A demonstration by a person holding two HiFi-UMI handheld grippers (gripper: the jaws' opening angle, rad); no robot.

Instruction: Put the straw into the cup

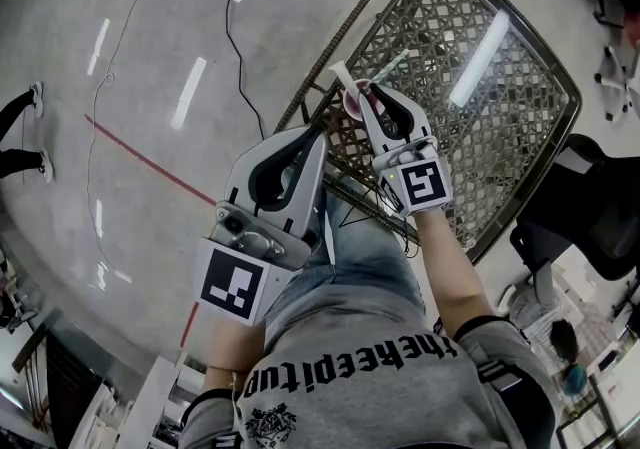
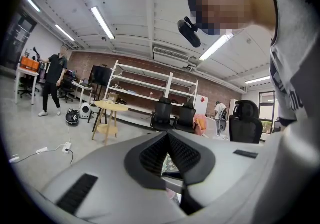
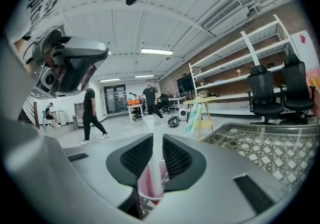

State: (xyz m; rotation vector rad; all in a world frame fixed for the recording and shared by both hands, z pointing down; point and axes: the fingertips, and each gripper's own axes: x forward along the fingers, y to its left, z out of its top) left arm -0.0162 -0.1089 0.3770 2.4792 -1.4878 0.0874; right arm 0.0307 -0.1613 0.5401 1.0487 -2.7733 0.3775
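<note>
A pink cup (image 1: 356,103) stands near the left edge of the lattice-topped table (image 1: 520,137). A white straw (image 1: 341,76) sticks up out of it at a slant. My right gripper (image 1: 372,97) is over the cup, shut on the straw. In the right gripper view the straw (image 3: 151,158) runs up between the narrow jaws, its lower end inside the cup (image 3: 144,188), and the gripper (image 3: 157,138) clamps it. My left gripper (image 1: 318,137) hangs just left of the cup, shut with nothing in it; its pads (image 2: 168,135) meet at the tip.
A black office chair (image 1: 590,207) stands right of the table. Cables (image 1: 235,37) and a red line (image 1: 140,157) cross the concrete floor on the left. Farther off are a small round table (image 2: 111,108), shelving (image 2: 150,88) and people walking (image 3: 92,113).
</note>
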